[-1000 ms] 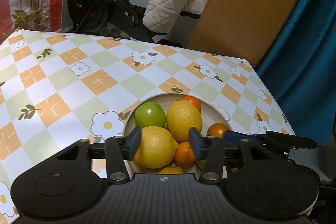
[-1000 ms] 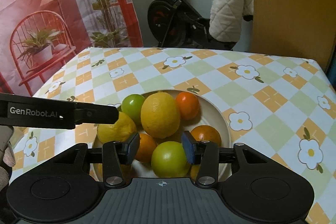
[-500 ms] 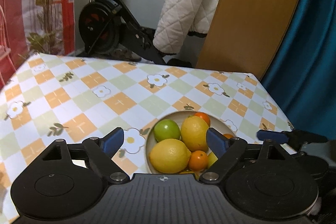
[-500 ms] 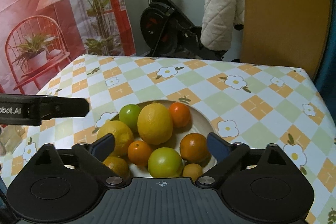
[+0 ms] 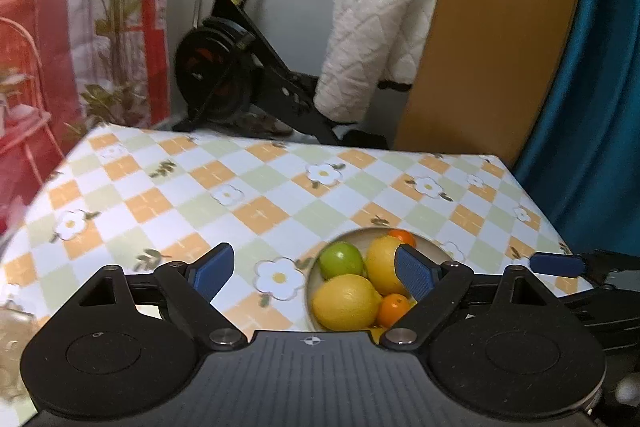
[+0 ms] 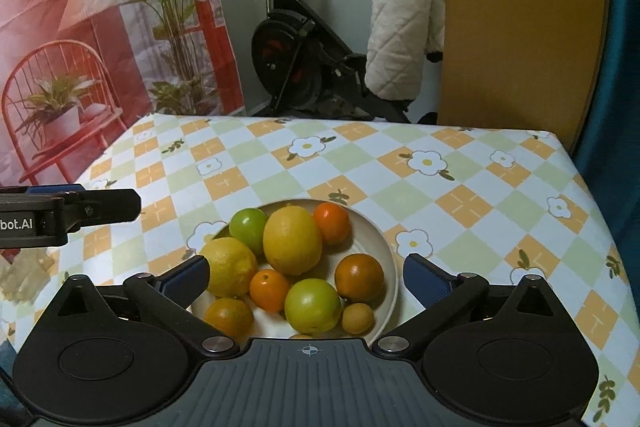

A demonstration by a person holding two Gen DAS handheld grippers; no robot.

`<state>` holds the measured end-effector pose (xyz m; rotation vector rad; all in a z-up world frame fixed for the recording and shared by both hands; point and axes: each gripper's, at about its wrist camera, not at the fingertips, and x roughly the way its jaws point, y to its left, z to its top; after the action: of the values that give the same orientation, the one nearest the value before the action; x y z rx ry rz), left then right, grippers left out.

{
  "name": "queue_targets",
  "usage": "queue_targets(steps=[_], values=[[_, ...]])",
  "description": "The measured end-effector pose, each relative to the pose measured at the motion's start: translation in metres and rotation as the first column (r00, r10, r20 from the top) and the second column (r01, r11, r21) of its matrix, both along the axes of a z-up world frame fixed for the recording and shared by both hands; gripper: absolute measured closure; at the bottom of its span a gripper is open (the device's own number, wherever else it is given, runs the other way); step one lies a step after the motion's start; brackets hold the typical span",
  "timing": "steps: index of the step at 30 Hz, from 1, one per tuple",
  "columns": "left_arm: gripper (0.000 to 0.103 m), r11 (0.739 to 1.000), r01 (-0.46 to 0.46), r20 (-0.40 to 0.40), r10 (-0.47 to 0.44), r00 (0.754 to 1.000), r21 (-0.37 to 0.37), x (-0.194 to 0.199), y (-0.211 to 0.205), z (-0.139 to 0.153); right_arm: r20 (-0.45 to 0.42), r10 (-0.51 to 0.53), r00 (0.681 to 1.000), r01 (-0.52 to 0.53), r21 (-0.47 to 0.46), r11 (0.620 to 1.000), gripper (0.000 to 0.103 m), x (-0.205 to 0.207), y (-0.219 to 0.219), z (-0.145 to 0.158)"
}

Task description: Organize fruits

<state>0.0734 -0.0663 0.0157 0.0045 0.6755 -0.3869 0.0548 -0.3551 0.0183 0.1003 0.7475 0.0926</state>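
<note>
Looking like a lived-in room of a home. Showing it: an exercise bike (image 6: 296,55) standing behind the table (image 6: 460,187), a white quilted blanket (image 6: 404,23) hanging over the bike's far end, a teal curtain (image 5: 592,75) falling at the right beside a tall wooden panel (image 6: 520,19), a flower-patterned checked tablecloth covering the table, a bowl of fruit (image 6: 390,255) sitting on it, a red printed backdrop (image 6: 52,7) picturing a chair and potted plants hanging at the left.

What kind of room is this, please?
Probably a room in a home, perhaps partly staged: a table with a flowered checked tablecloth holds a bowl of fruit, an exercise bike stands behind, and a quilted white blanket hangs nearby.
</note>
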Motion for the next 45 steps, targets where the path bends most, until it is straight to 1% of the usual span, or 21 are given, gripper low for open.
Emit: queue_targets(steps=[4, 9, 14, 18, 23, 26, 30, 45], values=[[0.014, 0.999, -0.036, 0.019, 0.036, 0.999, -0.002, -0.003, 0.007, 0.009, 0.016, -0.001, 1.000, 0.001, -0.001, 1.000, 0.001, -0.005, 0.003, 0.008], [0.014, 0.997, -0.075, 0.019, 0.075, 0.997, -0.015, -0.003, 0.013, 0.013, 0.032, 0.004, 0.999, -0.004, -0.004, 1.000, 0.001, -0.008, 0.006, 0.016], [0.014, 0.995, -0.097, 0.034, 0.096, 0.995, 0.023, -0.005, 0.012, 0.014, 0.039, 0.007, 0.999, -0.006, -0.006, 1.000, 0.001, -0.009, 0.009, 0.019], [0.014, 0.993, -0.113, 0.049, 0.111, 0.993, 0.038, -0.007, 0.012, 0.016, 0.041, 0.006, 0.999, -0.006, -0.007, 1.000, 0.001, -0.009, 0.011, 0.020], [0.014, 0.985, -0.149, 0.084, 0.141, 0.986, 0.087, -0.010, 0.010, 0.019, 0.043, 0.003, 0.999, -0.003, -0.006, 1.000, 0.001, -0.008, 0.011, 0.020], [0.013, 0.985, -0.146, 0.097, 0.137, 0.986, 0.096, -0.013, 0.008, 0.021, 0.042, 0.002, 0.999, -0.002, -0.005, 1.000, 0.001, -0.008, 0.011, 0.020], [0.013, 0.988, -0.135, 0.087, 0.128, 0.988, 0.079, -0.013, 0.010, 0.022, 0.041, 0.002, 0.999, -0.002, -0.006, 1.000, 0.001, -0.008, 0.011, 0.020], [0.013, 0.989, -0.123, 0.089, 0.115, 0.989, 0.084, -0.013, 0.009, 0.020, 0.040, -0.001, 0.999, 0.001, -0.007, 1.000, 0.001, -0.007, 0.011, 0.019]])
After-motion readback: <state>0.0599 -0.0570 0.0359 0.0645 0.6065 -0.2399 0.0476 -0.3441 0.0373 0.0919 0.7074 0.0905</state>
